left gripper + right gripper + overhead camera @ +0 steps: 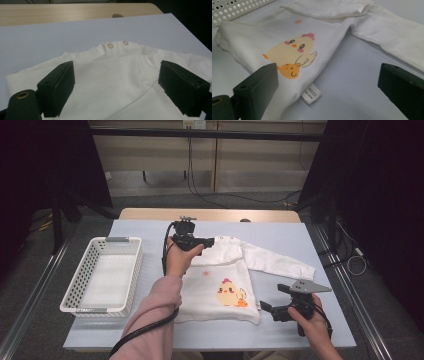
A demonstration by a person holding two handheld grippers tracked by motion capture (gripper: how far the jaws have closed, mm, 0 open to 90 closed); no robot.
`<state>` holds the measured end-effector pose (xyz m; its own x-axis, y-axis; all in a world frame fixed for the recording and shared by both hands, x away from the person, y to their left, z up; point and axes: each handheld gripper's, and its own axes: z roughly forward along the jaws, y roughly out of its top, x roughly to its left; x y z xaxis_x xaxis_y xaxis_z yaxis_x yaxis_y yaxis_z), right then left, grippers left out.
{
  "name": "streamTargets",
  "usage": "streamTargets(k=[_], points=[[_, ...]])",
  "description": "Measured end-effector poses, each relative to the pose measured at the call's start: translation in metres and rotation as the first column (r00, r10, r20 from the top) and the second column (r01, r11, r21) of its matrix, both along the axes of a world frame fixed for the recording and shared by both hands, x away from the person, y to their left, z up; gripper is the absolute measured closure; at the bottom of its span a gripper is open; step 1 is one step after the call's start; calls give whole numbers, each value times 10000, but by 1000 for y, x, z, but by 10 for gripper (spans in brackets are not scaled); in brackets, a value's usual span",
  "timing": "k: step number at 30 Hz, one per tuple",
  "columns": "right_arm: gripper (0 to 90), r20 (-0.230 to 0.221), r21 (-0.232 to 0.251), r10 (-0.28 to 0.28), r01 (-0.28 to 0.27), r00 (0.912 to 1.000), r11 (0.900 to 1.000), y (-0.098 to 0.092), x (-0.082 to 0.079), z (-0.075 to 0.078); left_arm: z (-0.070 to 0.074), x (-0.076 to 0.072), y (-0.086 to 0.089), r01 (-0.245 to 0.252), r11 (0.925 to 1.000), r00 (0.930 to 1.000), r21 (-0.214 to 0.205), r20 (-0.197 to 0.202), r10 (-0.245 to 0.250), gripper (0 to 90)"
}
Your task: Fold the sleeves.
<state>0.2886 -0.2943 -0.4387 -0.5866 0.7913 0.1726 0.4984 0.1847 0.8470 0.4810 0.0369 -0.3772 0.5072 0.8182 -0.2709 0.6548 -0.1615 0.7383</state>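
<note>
One white long-sleeved shirt [235, 280] lies flat near the middle of the pale blue table cover [320, 325], collar toward the far edge, hem toward the person; one sleeve extends right. Left gripper [209, 241] stands wide above the collar area, holding nothing. Right gripper [265, 306] stands wide beside the hem, empty. One white perforated basket [75, 285] sits left. Dark surroundings, wooden table edge beyond.

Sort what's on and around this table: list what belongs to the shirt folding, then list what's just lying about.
In the job: white shirt, left gripper open over its collar, right gripper open by its hem, white basket.
Lying about: cables on the floor behind, white cord at the right.
</note>
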Motion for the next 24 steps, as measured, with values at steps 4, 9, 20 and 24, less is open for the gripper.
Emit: streamTargets(k=[4,9,20,24], points=[[30,-14,1,-75,75,10000,10000,-1,1,0,-4,-5,7,85,10000,10000,-36,-37,-85,126],[30,-49,46,-150,150,9999,9999,-2,3,0,-10,-11,13,141,9999,9999,1,5,-141,110],[30,-52,33,-255,256,9997,9997,-4,6,1,-21,-25,31,511,9986,9986,103,97,-512,86],[31,-42,16,-336,336,9994,9994,-6,7,1,-23,-30,40,574,9982,9983,148,73,-575,78]])
